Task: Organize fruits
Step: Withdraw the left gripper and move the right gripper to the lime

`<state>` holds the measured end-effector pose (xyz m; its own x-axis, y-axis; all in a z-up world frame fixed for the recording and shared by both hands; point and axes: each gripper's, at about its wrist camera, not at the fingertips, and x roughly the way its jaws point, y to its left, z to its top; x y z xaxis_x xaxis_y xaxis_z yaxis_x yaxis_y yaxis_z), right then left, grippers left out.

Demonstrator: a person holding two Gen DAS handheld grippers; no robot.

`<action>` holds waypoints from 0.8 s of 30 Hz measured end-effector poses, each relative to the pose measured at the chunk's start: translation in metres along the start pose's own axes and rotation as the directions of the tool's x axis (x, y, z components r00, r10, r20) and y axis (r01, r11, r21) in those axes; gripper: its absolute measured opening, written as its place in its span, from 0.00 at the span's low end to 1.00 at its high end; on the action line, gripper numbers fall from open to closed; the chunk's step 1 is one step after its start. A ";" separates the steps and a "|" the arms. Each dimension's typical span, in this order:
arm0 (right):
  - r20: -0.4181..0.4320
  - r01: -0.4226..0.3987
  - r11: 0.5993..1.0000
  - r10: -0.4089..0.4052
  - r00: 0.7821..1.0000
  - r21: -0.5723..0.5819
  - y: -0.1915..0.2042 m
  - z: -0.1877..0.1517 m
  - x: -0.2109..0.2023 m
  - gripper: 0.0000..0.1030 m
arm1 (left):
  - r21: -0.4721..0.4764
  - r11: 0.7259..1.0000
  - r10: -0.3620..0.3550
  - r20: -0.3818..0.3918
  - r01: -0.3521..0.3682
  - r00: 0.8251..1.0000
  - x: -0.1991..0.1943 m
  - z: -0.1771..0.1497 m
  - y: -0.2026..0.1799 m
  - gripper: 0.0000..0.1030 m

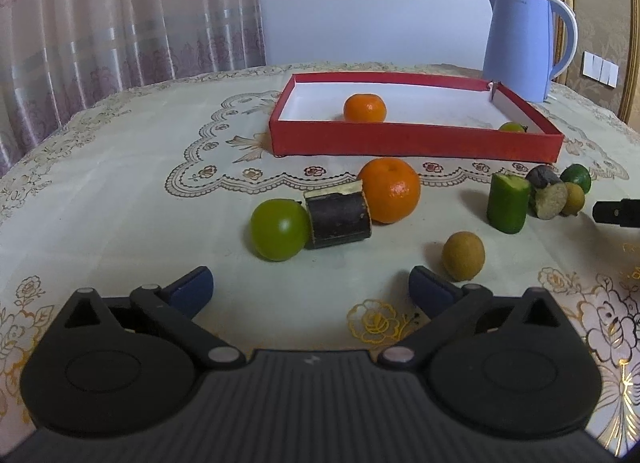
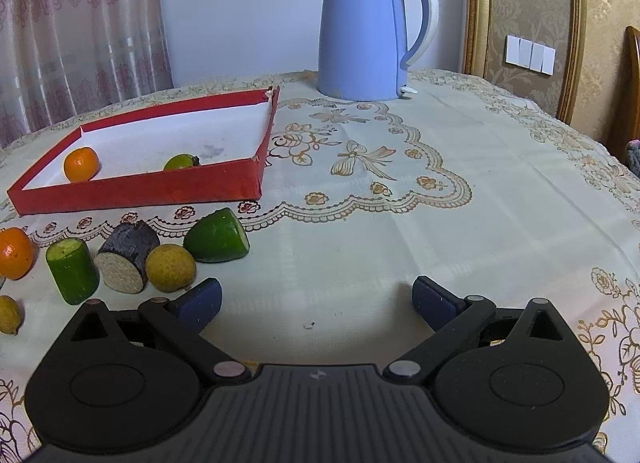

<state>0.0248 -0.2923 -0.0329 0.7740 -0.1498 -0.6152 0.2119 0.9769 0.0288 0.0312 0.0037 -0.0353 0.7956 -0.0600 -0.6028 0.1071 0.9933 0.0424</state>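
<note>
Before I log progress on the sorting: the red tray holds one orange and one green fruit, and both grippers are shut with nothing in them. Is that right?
Not quite. The grippers are open, not shut: the left gripper and right gripper each show wide jaws with nothing between, in their own wrist views. The rest stands: the red tray holds one orange and one green fruit.

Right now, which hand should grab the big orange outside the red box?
Probably the left. The big orange lies just ahead of the open left tool, while it sits at the far left edge of the right tool's view.
</note>
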 end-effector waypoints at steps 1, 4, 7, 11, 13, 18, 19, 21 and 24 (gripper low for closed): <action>0.002 -0.012 1.000 0.012 1.000 0.006 -0.001 0.001 0.000 0.99 | -0.004 1.000 -0.002 -0.001 0.002 1.000 0.000 0.000 0.000 1.00; -0.009 -0.030 0.999 0.030 1.000 -0.015 0.004 0.007 0.007 0.99 | -0.011 1.000 -0.006 0.004 0.006 1.000 0.000 -0.001 0.001 1.00; -0.015 -0.035 0.997 0.034 0.999 -0.065 0.014 0.012 0.013 0.99 | -0.017 1.000 -0.010 0.001 0.010 1.000 0.001 -0.001 0.002 1.00; -0.010 -0.045 0.993 0.044 0.999 -0.111 0.024 0.017 0.018 0.98 | -0.023 1.000 -0.014 0.000 0.014 1.000 0.001 -0.001 0.003 1.00; -0.007 -0.052 0.991 0.052 0.999 -0.126 0.026 0.021 0.020 0.95 | -0.025 1.000 -0.016 0.000 0.016 1.000 0.001 -0.001 0.003 1.00; -0.013 -0.089 0.986 0.088 0.996 -0.142 0.029 0.024 0.024 0.88 | -0.028 0.999 -0.018 -0.001 0.018 1.000 0.001 -0.001 0.003 1.00; -0.010 -0.091 0.984 0.090 0.996 -0.151 0.031 0.025 0.025 0.85 | -0.028 0.999 -0.018 -0.001 0.018 1.000 0.002 -0.001 0.003 1.00; -0.009 -0.091 0.980 0.091 0.996 -0.174 0.034 0.025 0.026 0.79 | -0.029 0.999 -0.018 -0.001 0.018 1.000 0.002 -0.001 0.004 1.00; -0.005 -0.125 0.974 0.126 0.992 -0.186 0.037 0.025 0.025 0.62 | -0.031 0.999 -0.019 -0.002 0.019 1.000 0.002 -0.001 0.004 1.00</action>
<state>0.0667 -0.2635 -0.0272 0.7914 -0.0242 -0.6108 -0.0016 0.9991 -0.0417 0.0326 0.0071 -0.0371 0.7925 -0.0789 -0.6048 0.1040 0.9946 0.0065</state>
